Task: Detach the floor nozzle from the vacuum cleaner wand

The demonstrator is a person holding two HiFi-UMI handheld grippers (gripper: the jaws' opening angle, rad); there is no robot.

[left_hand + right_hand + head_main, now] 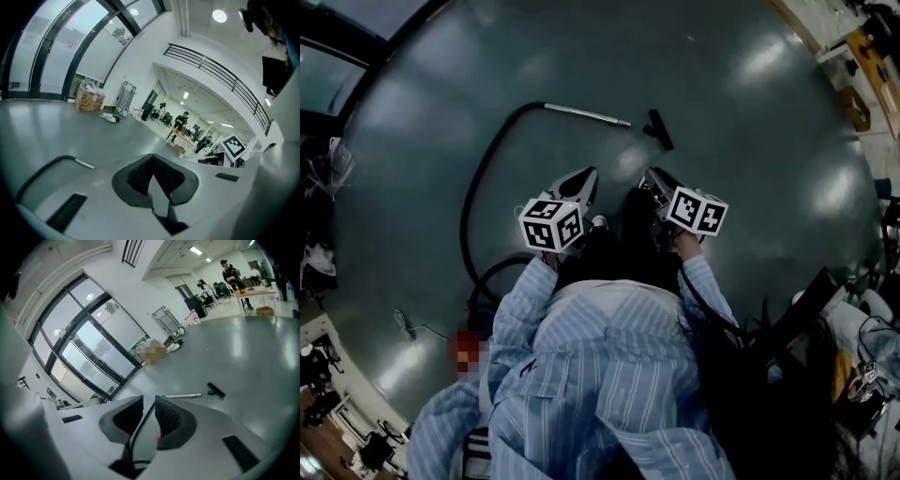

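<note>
The silver vacuum wand (586, 114) lies on the grey floor, its black hose (478, 178) curving left and back toward my feet. The black floor nozzle (657, 129) lies just right of the wand's tip, with a small gap between them. Both grippers are held above the floor near my body, short of the wand. My left gripper (586, 176) is shut and empty; its view (153, 157) shows the wand's tip (84, 163). My right gripper (649, 176) stands open by a narrow gap (149, 401) and grips nothing; the wand (183, 395) and nozzle (216, 390) lie beyond it.
A thin cable (408, 323) lies on the floor at the left. Furniture and gear crowd the right edge (862, 309), with shelving at the top right (853, 56). Glass walls (89, 348), a cardboard box (88, 99) and people at distant desks (180, 123) ring the open floor.
</note>
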